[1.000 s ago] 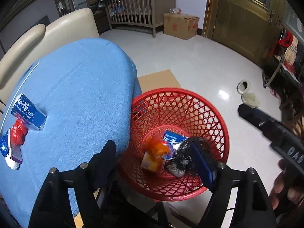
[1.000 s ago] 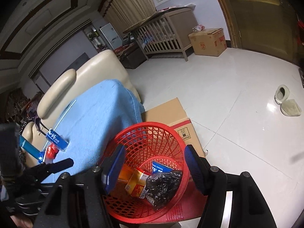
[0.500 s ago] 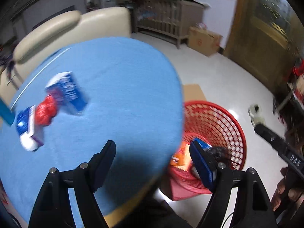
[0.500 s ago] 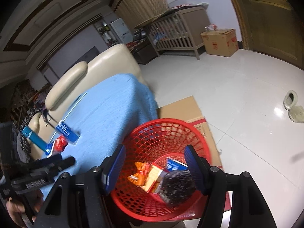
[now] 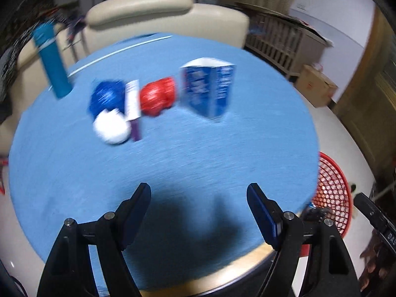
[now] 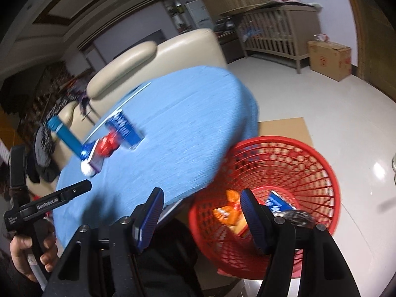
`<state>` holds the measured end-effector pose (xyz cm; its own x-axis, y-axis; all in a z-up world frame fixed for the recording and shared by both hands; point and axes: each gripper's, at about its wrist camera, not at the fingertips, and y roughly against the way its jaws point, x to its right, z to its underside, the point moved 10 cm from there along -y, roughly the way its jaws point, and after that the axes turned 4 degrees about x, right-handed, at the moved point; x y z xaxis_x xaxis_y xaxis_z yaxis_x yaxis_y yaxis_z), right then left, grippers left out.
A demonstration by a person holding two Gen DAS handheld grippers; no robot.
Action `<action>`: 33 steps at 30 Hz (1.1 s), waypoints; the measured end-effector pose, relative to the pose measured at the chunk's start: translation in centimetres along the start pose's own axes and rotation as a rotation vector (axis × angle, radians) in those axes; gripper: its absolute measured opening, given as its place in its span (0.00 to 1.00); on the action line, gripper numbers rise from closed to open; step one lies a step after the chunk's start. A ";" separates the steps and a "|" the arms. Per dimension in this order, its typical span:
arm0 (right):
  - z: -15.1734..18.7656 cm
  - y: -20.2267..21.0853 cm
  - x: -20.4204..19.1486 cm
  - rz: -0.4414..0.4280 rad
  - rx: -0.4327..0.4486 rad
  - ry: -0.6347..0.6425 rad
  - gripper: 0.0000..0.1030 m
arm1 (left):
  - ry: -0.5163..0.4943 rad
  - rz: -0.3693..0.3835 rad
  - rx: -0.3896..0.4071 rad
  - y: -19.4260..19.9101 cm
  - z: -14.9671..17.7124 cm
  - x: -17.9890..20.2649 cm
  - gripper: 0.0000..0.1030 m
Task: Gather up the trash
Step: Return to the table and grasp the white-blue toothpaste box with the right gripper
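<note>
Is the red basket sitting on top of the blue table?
No, the red basket stands down on the floor beside the blue table, with its rim lower than the tabletop edge.

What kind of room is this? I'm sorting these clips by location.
Most likely a home living room: a cream sofa stands behind the blue-covered round table, and a wooden baby crib stands by the far wall on a glossy tiled floor.

Motion blur smears the blue box (image 5: 209, 87) lettering past reading
</note>
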<state>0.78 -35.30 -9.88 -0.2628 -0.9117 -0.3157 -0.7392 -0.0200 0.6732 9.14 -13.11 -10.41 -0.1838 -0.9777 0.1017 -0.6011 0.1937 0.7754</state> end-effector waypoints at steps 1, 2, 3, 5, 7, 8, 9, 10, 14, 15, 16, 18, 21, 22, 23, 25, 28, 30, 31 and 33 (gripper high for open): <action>0.1 -0.2 -0.6 -0.006 -0.008 0.012 0.66 | 0.021 -0.008 -0.001 -0.1 0.0 -1.0 0.78; 0.3 -0.4 -1.3 -0.011 -0.016 0.026 0.66 | 0.044 -0.018 -0.001 -0.1 0.1 -1.9 0.78; 0.4 -0.7 -1.9 -0.016 -0.024 0.040 0.66 | 0.068 -0.026 0.000 -0.1 0.2 -3.0 0.78; 0.6 -1.2 -3.2 -0.028 -0.039 0.065 0.66 | 0.118 -0.044 0.006 0.1 0.4 -5.0 0.78; 0.8 -1.7 -4.6 -0.040 -0.054 0.092 0.66 | 0.163 -0.065 0.015 0.3 0.5 -6.9 0.78; 0.9 -2.1 -5.6 -0.052 -0.064 0.110 0.66 | 0.180 -0.079 0.018 0.3 0.6 -7.7 0.78; 1.0 -2.4 -6.3 -0.064 -0.071 0.122 0.66 | 0.198 -0.095 0.023 0.5 0.7 -8.6 0.78; 1.0 -2.8 -7.4 -0.083 -0.081 0.140 0.66 | 0.207 -0.104 0.027 0.4 0.8 -9.1 0.78; 0.7 -4.6 -10.4 -0.116 -0.095 0.198 0.66 | 0.218 -0.133 0.031 0.5 1.4 -10.9 0.78; 0.5 -4.9 -10.8 -0.117 -0.095 0.202 0.66 | 0.217 -0.140 0.031 0.5 1.6 -11.1 0.78; 0.1 -5.4 -11.2 -0.118 -0.095 0.207 0.66 | 0.218 -0.141 0.028 0.4 1.8 -11.3 0.78; -0.9 -6.4 -12.4 -0.121 -0.086 0.229 0.66 | 0.228 -0.134 0.020 0.2 2.1 -11.5 0.78; -2.4 -8.2 -14.1 -0.131 -0.086 0.282 0.66 | 0.248 -0.122 0.007 -0.2 2.5 -12.1 0.78; -2.8 -8.8 -14.7 -0.133 -0.088 0.301 0.66 | 0.249 -0.119 0.005 -0.3 2.5 -12.1 0.78; -3.4 -9.6 -15.4 -0.130 -0.088 0.323 0.66 | 0.247 -0.117 0.003 -0.4 2.6 -12.1 0.78; -4.5 -10.5 -16.5 -0.137 -0.080 0.350 0.66 | 0.246 -0.114 0.000 -0.6 2.6 -12.2 0.78; -6.4 -12.4 -18.2 -0.138 -0.061 0.400 0.66 | 0.250 -0.096 -0.004 -0.8 2.6 -12.1 0.78; -7.6 -14.2 -18.9 -0.129 -0.059 0.428 0.66 | 0.244 -0.085 -0.005 -0.8 2.6 -11.9 0.78; -8.1 -14.9 -19.2 -0.120 -0.058 0.442 0.66 | 0.240 -0.082 -0.005 -0.9 2.6 -11.8 0.78; -8.8 -16.6 -19.7 -0.111 -0.063 0.479 0.66 | 0.232 -0.082 -0.006 -1.0 2.6 -11.8 0.78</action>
<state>23.65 -20.63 -8.97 0.1409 -0.9885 -0.0555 -0.7039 -0.1395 0.6965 9.89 -1.55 -13.97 0.0492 -0.9827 0.1786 -0.6016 0.1136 0.7907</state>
